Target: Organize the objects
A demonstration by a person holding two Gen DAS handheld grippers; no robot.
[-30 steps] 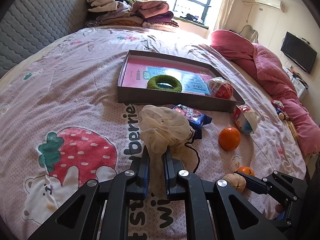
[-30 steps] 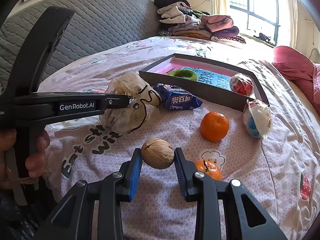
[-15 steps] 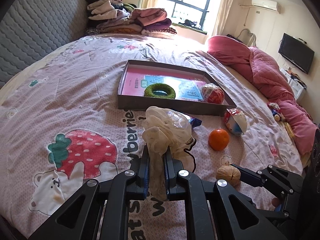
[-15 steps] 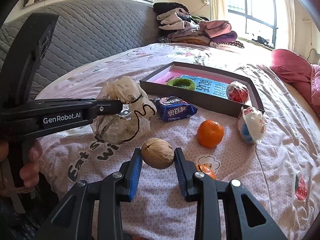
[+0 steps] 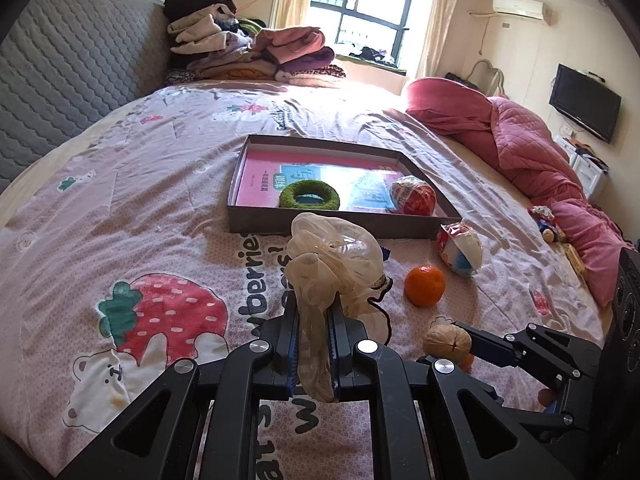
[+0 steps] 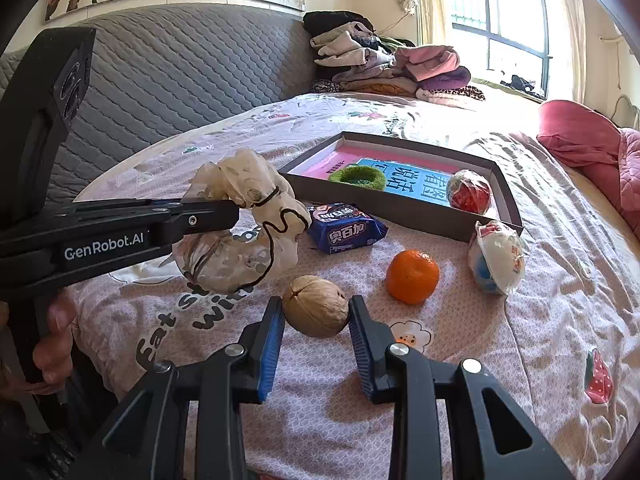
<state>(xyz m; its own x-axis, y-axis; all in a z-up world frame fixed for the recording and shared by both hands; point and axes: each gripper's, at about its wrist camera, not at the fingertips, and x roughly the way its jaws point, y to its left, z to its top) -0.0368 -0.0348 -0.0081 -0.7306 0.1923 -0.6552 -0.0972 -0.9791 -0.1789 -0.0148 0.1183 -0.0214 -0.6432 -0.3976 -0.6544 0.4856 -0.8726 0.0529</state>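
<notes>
Both cameras ride low over the bed point(image 5: 120, 200), looking out along their own tongs toward the window end. The left one faces straight up the bed; the right one, beside it, angles toward the headboard point(image 6: 180, 80). Both take in the tray point(image 5: 236, 184) and orange point(image 6: 412, 276).

Ahead of the right gripper point(image 6: 316, 312) jaws: orange point(image 6: 412, 277) and wrapped egg point(image 6: 496, 258) ahead-right, blue snack pack point(image 6: 346, 229) ahead-left, open bedsheet gaps between them. Box point(image 6: 404, 216) near wall blocks beyond. Inside, free floor between green ring point(image 6: 357, 176) and red egg point(image 6: 469, 192).
</notes>
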